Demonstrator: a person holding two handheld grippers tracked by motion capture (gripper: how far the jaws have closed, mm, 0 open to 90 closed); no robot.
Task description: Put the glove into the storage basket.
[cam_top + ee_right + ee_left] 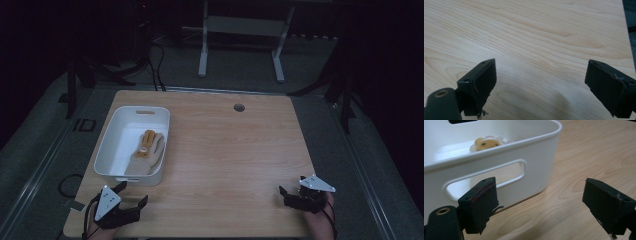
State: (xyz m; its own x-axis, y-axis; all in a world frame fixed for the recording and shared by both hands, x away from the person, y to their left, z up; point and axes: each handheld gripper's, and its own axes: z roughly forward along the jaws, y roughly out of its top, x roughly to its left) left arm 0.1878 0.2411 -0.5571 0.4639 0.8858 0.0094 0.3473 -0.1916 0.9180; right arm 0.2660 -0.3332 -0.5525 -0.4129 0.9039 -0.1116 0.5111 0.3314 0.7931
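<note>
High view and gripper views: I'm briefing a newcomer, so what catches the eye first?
The white bin at the table's left, holding a tan and orange glove, stands out. Near the front edge, the left hand-held gripper sits open just before the bin, the right hand-held gripper open over bare wood.

White bin [112,145] sits on the wooden table's [235,150] left side, grey-and-tan glove [146,152] lying inside. Left gripper [134,193] just below the bin, jaws apart. Right gripper [291,185] near the right front corner, jaws apart.
</note>
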